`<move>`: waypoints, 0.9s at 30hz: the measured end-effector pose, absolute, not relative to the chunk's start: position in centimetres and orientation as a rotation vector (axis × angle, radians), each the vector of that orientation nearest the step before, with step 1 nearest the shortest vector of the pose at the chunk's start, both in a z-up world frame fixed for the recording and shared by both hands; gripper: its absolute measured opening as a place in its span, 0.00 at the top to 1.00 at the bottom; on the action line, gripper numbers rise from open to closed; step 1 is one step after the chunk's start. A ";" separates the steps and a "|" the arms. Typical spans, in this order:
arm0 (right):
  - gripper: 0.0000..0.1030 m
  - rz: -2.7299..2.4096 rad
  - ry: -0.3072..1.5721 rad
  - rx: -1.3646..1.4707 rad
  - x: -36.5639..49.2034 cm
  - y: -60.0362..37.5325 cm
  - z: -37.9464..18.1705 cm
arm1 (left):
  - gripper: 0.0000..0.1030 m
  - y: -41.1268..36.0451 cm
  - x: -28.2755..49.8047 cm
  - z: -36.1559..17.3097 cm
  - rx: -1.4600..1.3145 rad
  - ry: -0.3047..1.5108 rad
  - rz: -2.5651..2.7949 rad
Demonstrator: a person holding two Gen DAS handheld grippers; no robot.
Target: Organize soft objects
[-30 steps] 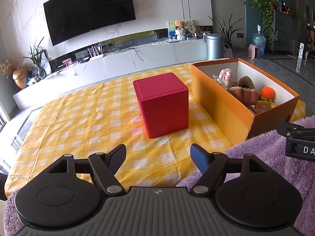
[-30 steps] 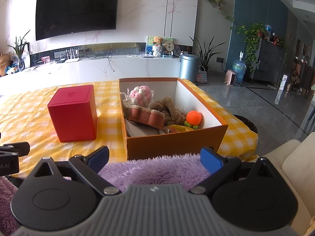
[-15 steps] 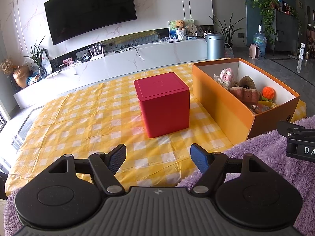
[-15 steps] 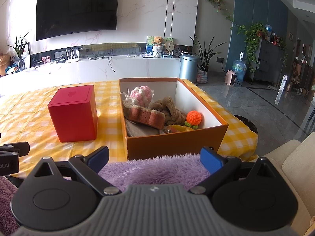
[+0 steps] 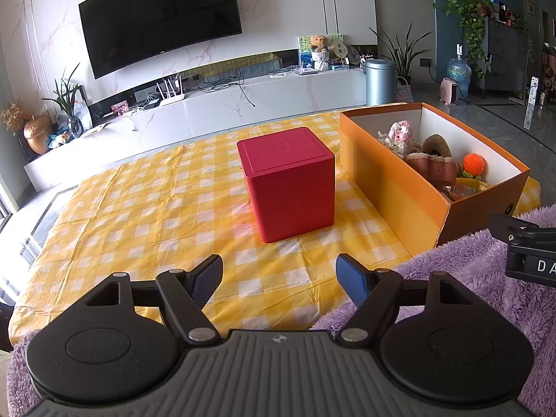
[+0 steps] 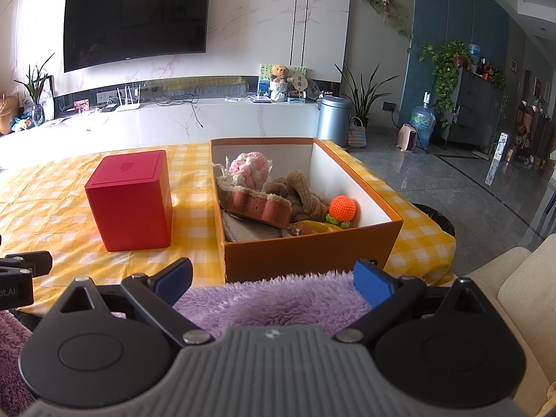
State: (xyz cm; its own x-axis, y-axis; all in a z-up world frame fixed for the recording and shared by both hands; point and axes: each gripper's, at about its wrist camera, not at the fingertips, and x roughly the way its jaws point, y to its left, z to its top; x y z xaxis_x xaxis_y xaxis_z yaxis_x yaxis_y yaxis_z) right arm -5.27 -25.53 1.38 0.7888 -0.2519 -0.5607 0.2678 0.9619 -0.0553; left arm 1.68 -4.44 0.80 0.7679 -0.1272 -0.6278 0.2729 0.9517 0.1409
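soft toys [image 6: 274, 194] lie heaped in the orange box [image 6: 305, 250] on the right side of the table [image 5: 156, 215], its long axis running from near to far; a pink knit piece sits at the far end and an orange crochet ball [image 6: 343, 207] near the right wall. the right hand-held gripper [image 6: 274, 279] faces the box's near end, straight ahead and just beyond a purple fuzzy cover [image 6: 278, 302], so it looks the nearer one. the left hand-held gripper [image 5: 279, 279] points at the red cube [image 5: 288, 180], with the box off to its right. both stand wide open, holding nothing. against the earlier frames nothing has shifted.
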 end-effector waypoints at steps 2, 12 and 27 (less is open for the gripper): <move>0.06 -0.280 0.600 0.028 -5.3 -25.5 1.4 | 0.15 -4.4 1.7 0.8 0.231 0.662 -0.219; 0.06 -0.280 0.600 0.027 -5.3 -25.5 1.3 | 0.15 -4.4 1.7 0.8 0.230 0.662 -0.219; 0.06 -0.280 0.599 0.027 -5.3 -25.5 1.3 | 0.15 -4.2 1.7 0.9 0.230 0.659 -0.212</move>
